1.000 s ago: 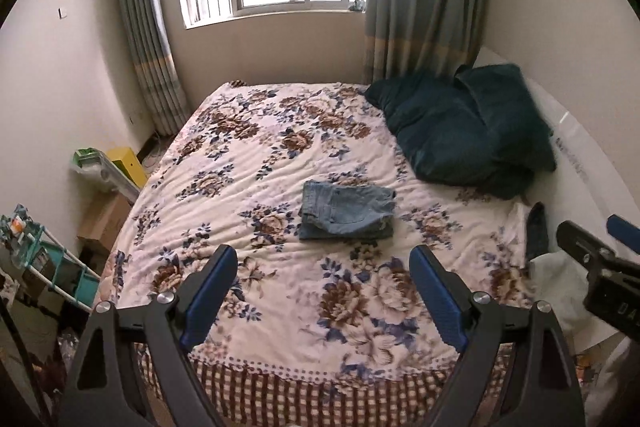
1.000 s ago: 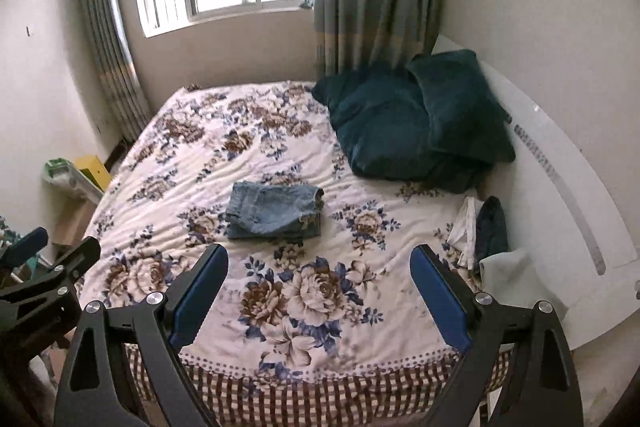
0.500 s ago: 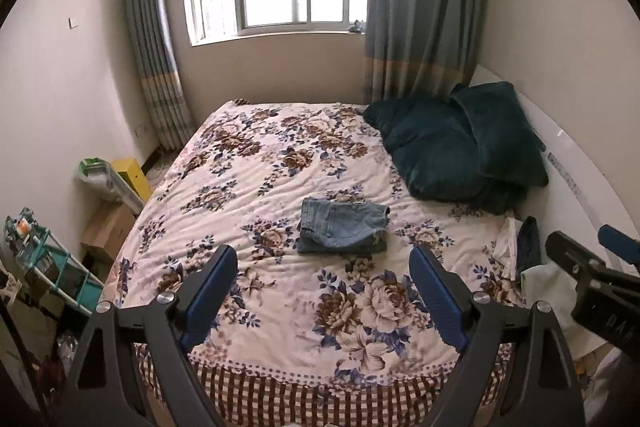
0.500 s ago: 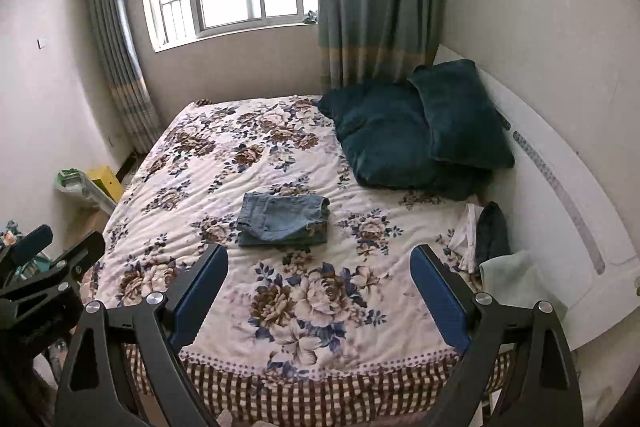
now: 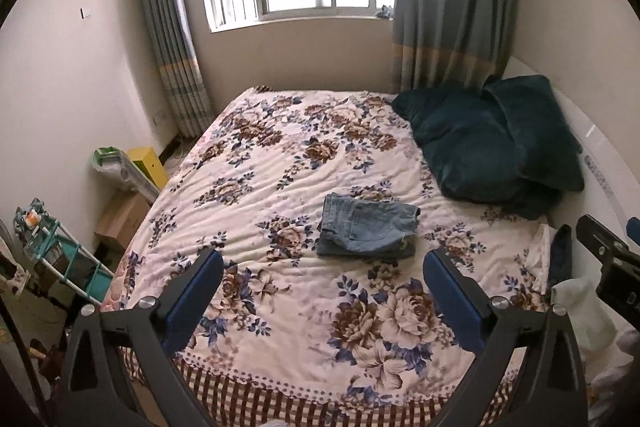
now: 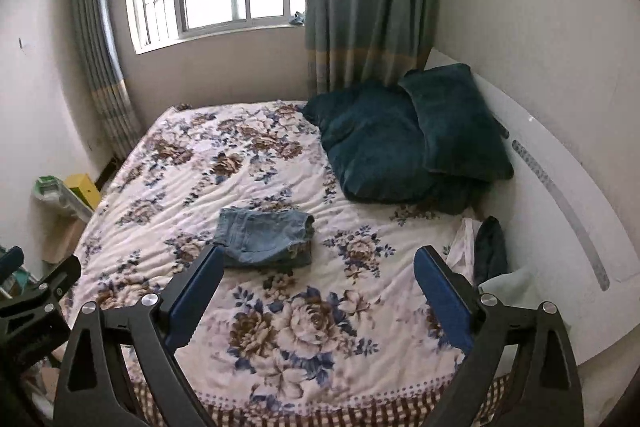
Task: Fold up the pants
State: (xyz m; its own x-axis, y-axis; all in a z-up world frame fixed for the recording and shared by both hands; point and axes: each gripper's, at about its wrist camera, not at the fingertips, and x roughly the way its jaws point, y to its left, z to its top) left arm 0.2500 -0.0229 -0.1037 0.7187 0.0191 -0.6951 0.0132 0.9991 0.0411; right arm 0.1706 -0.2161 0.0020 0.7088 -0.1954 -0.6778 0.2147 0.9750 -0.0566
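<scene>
A pair of blue denim pants (image 5: pixel 366 225) lies folded into a small rectangle near the middle of the floral bedspread (image 5: pixel 280 163); it also shows in the right wrist view (image 6: pixel 266 237). My left gripper (image 5: pixel 322 263) is open and empty, held back over the foot of the bed, well short of the pants. My right gripper (image 6: pixel 318 259) is open and empty too, at about the same distance. Part of the right gripper shows at the right edge of the left wrist view (image 5: pixel 608 251), and part of the left gripper at the left edge of the right wrist view (image 6: pixel 36 291).
Two dark teal pillows (image 5: pixel 492 143) lie at the right by the white headboard (image 6: pixel 560 195). Small clothes (image 6: pixel 484 247) lie by the bed's right edge. A teal rack (image 5: pixel 60 259), cardboard box (image 5: pixel 120 215) and yellow box (image 5: pixel 148 163) stand left of the bed. Window and curtains are behind.
Both grippers have pulled back and up from the bed, so more of the room and window shows. The folded pants have not moved. Both grippers stay open.
</scene>
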